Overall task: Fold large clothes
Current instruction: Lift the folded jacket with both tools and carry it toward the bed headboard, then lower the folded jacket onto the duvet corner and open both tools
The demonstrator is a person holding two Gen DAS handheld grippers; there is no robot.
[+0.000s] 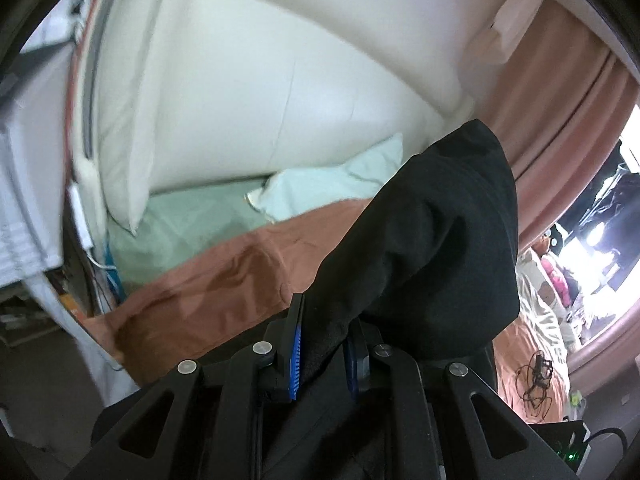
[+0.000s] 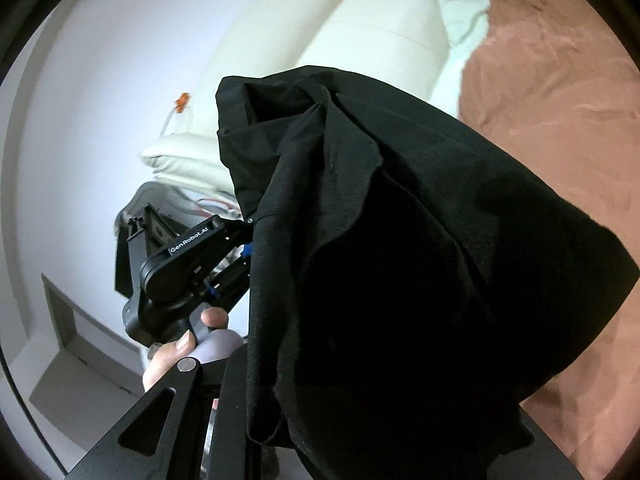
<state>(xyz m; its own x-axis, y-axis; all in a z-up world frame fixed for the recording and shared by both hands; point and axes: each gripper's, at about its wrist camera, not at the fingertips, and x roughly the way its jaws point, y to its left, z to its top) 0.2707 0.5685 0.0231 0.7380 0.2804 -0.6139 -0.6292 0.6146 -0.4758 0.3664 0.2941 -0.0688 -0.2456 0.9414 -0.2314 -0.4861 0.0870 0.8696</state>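
A black garment [image 1: 432, 232] rises in a bunch from my left gripper [image 1: 324, 360], whose blue pads [image 1: 296, 360] are shut on a fold of it. In the right wrist view the same black garment [image 2: 400, 240] hangs in the air and fills the middle. It drapes over my right gripper [image 2: 320, 368] and hides the fingertips, with the cloth bunched up out of its mouth as if clamped. My left gripper [image 2: 250, 240] grips the garment's left edge there, held by a person's hand [image 2: 180, 352]. Below the cloth lies the bed.
The bed has a terracotta cover [image 1: 208, 280] and a mint pillow [image 1: 320, 188] against a cream padded headboard [image 1: 280, 80]. A pink curtain [image 1: 560, 120] hangs at the right, with tangled black cables [image 1: 536, 384] on the bed below it. A white wall [image 2: 100, 120] stands at the left.
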